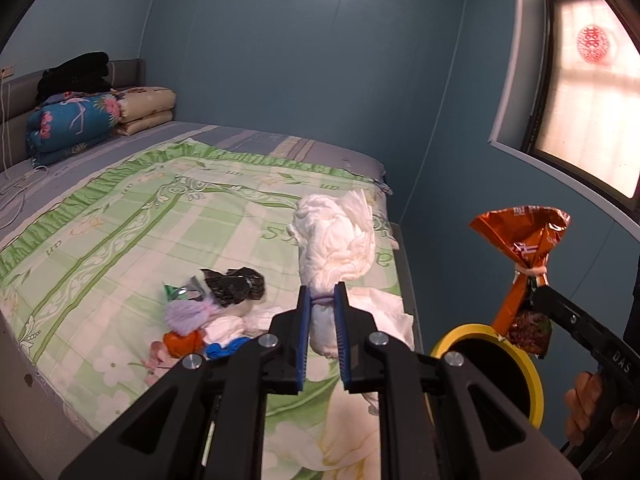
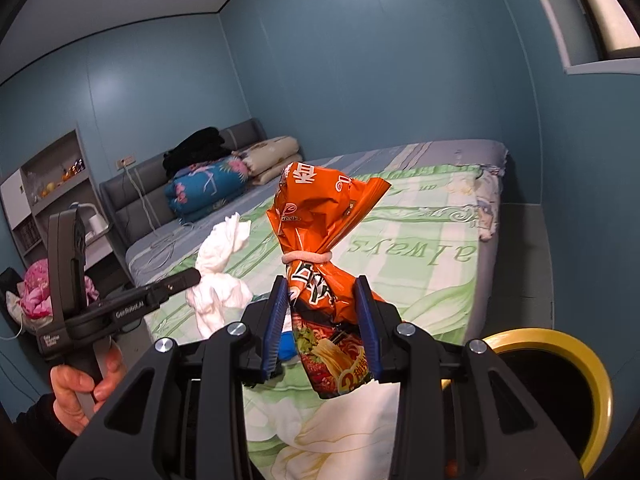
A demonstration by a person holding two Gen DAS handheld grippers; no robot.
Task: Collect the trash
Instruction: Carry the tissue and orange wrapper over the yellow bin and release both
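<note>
1. Trash is in both grippers above the foot of the bed (image 1: 120, 216).
2. The left gripper (image 1: 322, 300) has its blue pads nearly together, pinching the tied neck of a white bundle (image 1: 336, 240); the bundle stands up past the fingertips, and a short end hangs below them.
3. The right gripper (image 2: 322, 312) has its pads partly apart, pressed on both sides of an orange noodle packet (image 2: 320, 216). The packet is tied with a pale band above the pads, and its top flares out.
4. A bin (image 2: 592, 364) with a yellow rim and dark inside sits on the floor beside the bed, low and to the right of the right gripper.
5. In the left view the packet hangs just above the bin's rim.
6. More scraps (image 1: 208, 320) lie in 1 heap on the green sheet, left of the left gripper.
7. Folded quilts (image 1: 72, 120) sit at the headboard.
</note>
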